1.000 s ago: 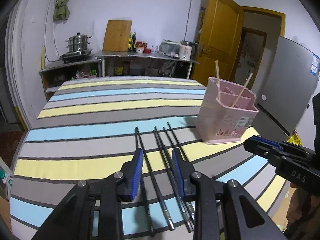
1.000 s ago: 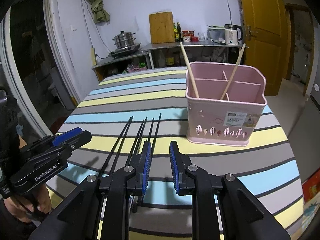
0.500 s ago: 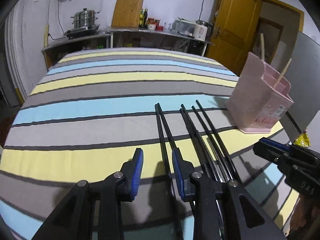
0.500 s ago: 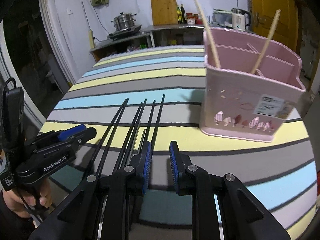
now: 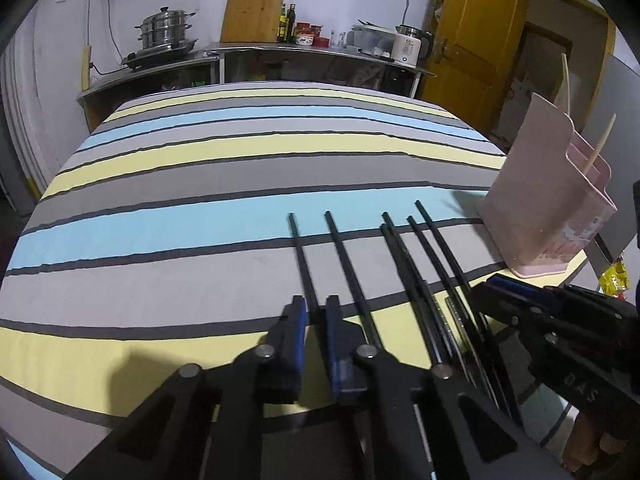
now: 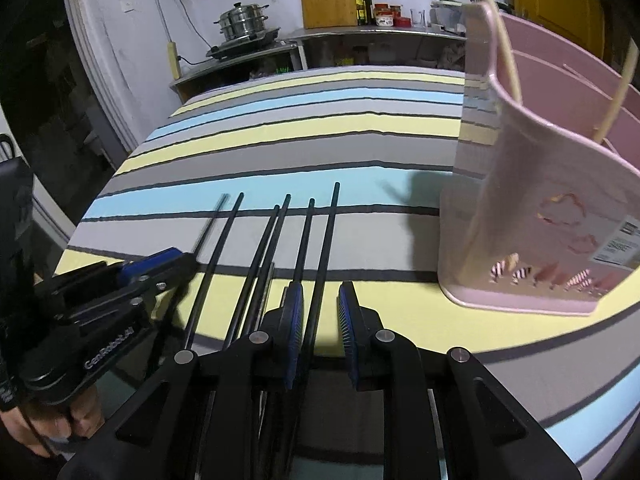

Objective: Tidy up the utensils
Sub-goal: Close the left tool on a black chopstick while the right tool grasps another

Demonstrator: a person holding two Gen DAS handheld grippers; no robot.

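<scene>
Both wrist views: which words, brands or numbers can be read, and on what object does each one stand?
"GenRobot.AI": white letters on the black body of the left gripper, seen in the right wrist view.
"DAS": pale letters on the black body of the right gripper, seen in the left wrist view.
White sticker on the pink utensil holder: printed lines, too blurred to read.
Bottles and jars on the far counter: labels too small to read.

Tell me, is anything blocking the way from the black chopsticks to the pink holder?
Nothing visible does. Only bare striped cloth lies between the black chopsticks and the pink holder. Two wooden chopsticks stand inside, with room left.
</scene>
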